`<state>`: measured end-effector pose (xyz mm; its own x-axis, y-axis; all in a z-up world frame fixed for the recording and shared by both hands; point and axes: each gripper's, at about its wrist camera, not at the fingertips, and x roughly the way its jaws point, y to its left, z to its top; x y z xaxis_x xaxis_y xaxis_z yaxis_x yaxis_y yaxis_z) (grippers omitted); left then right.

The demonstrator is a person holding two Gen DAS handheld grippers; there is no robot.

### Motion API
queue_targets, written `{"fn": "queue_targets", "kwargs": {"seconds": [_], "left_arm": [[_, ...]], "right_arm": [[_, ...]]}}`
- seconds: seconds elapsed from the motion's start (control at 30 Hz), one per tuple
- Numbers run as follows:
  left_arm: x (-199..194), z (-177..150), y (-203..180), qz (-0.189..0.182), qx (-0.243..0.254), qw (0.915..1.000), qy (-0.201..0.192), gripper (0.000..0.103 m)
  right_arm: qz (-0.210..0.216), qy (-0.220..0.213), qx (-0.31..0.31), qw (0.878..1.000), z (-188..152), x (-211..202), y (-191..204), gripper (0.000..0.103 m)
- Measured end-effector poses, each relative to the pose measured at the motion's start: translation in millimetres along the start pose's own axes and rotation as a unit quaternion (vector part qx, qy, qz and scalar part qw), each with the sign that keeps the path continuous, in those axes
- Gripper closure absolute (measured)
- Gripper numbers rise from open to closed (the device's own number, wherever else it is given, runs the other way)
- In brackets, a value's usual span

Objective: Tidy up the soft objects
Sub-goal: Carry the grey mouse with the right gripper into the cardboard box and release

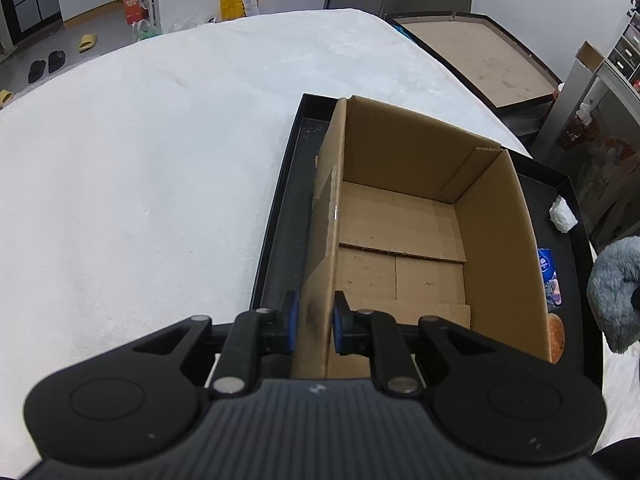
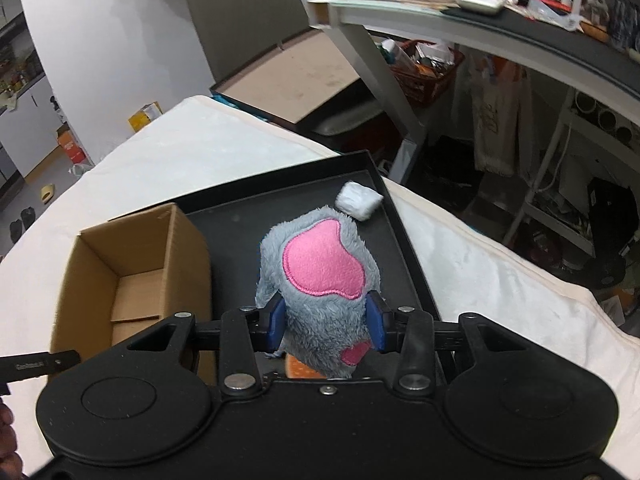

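Observation:
An open, empty cardboard box (image 1: 404,216) stands on a black tray (image 1: 280,208). My left gripper (image 1: 314,322) is shut on the box's near left wall. My right gripper (image 2: 326,320) is shut on a grey plush toy with pink patches (image 2: 320,276) and holds it above the tray (image 2: 240,224), right of the box (image 2: 132,264). The plush also shows at the right edge of the left wrist view (image 1: 616,296). A white soft wad (image 2: 358,200) lies in the tray's far right corner; it also shows in the left wrist view (image 1: 563,214).
An orange soft item (image 1: 556,338) and a blue packet (image 1: 550,276) lie on the tray right of the box. The tray sits on a white fluffy cover (image 1: 140,180). A grey desk with clutter (image 2: 480,20) stands to the right. Boxes and slippers lie on the floor beyond.

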<state>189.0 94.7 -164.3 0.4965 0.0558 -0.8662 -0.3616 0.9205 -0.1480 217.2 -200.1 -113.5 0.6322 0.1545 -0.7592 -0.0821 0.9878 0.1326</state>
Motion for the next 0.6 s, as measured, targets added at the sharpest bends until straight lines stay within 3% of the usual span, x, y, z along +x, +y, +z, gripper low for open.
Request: {"fn": "queue_targets", "kwargs": {"seconds": [0.6], "left_arm": [[-1.6, -0.9, 16.8, -0.043, -0.029, 0.9986, 0.006, 0.088]], "right_arm": [[0.03, -0.02, -0.044, 0.998, 11.9, -17.1, 80.6, 0.063]]}}
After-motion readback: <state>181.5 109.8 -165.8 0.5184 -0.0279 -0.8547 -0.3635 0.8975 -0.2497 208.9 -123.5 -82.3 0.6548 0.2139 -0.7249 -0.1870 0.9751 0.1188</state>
